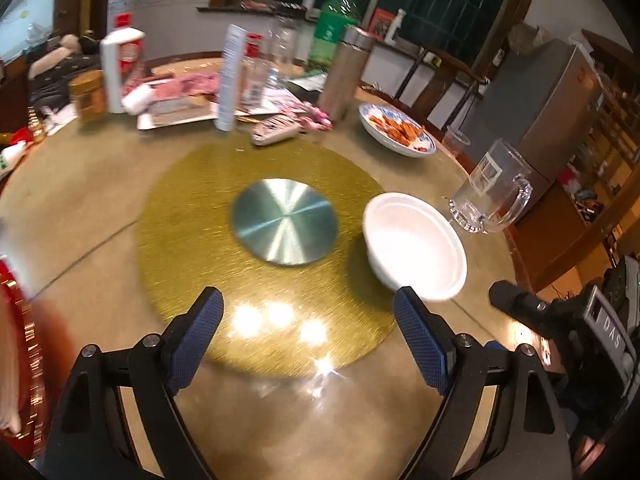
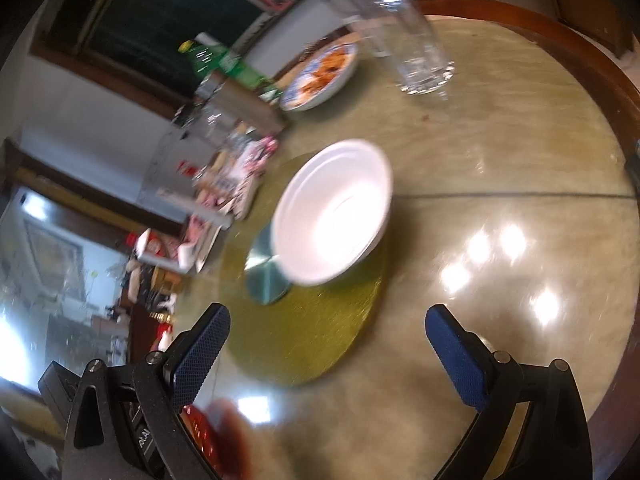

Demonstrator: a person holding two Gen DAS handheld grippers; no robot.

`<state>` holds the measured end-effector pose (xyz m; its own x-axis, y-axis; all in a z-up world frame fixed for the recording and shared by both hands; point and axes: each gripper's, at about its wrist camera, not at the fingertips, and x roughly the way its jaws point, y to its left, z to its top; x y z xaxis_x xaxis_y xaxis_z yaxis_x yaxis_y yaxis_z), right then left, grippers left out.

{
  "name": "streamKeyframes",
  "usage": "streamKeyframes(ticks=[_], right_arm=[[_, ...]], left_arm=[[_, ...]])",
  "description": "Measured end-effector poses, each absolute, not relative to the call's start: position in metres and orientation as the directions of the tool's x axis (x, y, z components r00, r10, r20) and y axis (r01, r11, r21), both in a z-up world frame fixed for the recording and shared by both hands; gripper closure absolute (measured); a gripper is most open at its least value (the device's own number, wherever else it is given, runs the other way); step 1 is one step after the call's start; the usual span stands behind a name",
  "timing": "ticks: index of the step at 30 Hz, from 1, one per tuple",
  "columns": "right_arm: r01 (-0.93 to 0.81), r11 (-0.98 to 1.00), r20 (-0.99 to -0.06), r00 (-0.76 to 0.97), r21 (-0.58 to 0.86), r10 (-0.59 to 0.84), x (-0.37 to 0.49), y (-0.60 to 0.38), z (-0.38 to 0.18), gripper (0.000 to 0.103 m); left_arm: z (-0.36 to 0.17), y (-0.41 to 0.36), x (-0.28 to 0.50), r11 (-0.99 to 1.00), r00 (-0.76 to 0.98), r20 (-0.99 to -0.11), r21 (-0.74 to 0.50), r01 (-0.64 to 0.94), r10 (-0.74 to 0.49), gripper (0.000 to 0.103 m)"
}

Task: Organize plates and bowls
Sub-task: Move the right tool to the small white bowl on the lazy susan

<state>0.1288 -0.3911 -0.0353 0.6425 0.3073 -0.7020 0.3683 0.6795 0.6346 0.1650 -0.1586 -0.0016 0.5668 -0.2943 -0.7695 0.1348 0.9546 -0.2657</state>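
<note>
A white bowl [image 1: 416,246] stands empty at the right edge of the gold round mat [image 1: 188,240]; it also shows in the right wrist view [image 2: 334,210]. A blue-patterned plate [image 1: 396,130] with orange food sits farther back; it also shows in the right wrist view [image 2: 320,76]. My left gripper [image 1: 308,300] is open and empty above the mat, its right finger just in front of the bowl. My right gripper [image 2: 328,324] is open and empty, a short way before the bowl. A red-rimmed dish [image 1: 16,344] shows at the far left edge, blurred.
A silver disc [image 1: 285,226] lies at the mat's centre. A glass mug [image 1: 490,196] stands right of the bowl near the table edge. Bottles, a thermos [image 1: 344,72], a remote [image 1: 276,130] and wrappers crowd the back of the table. The right gripper's body [image 1: 560,320] is at the right.
</note>
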Motion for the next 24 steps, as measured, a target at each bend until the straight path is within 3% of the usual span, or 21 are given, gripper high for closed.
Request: streamKeyframes(ticks=[5,14,16,17,18,19,21,24], right_arm=[[0.410,0.669,-0.728,0.619,0.619,0.294,0.152,-0.417,-0.048,0.030],[0.432,0.682,-0.755,0.595,0.589,0.275,0.181,-0.424,-0.062,0.044],[0.442,0.691,-0.772,0.576,0.572,0.270,0.187,-0.422,-0.067,0.054],[0.446,0.694,-0.779,0.566,0.565,0.270,0.188,-0.420,-0.070,0.067],[0.447,0.699,-0.785,0.557,0.558,0.270,0.189,-0.418,-0.072,0.084],[0.433,0.700,-0.777,0.561,0.568,0.284,0.187,-0.416,-0.074,0.088],[0.423,0.716,-0.778,0.569,0.555,0.267,0.183,-0.410,-0.071,0.096],[0.409,0.725,-0.772,0.580,0.554,0.262,0.170,-0.402,-0.066,0.096]], left_arm=[[-0.017,-0.194,0.195,0.955,0.543,-0.787,-0.265,0.131,-0.293,0.016],[-0.044,-0.220,0.225,0.961,0.503,-0.820,-0.254,0.104,-0.272,0.016],[-0.048,-0.223,0.226,0.963,0.501,-0.824,-0.245,0.109,-0.266,0.027],[-0.050,-0.225,0.227,0.964,0.492,-0.830,-0.239,0.112,-0.263,0.051],[-0.054,-0.228,0.229,0.966,0.473,-0.842,-0.224,0.132,-0.260,0.083],[-0.056,-0.233,0.229,0.961,0.455,-0.848,-0.219,0.166,-0.272,0.090],[-0.052,-0.236,0.220,0.961,0.476,-0.839,-0.182,0.209,-0.263,0.090],[-0.046,-0.228,0.207,0.962,0.486,-0.835,-0.175,0.210,-0.258,0.090]])
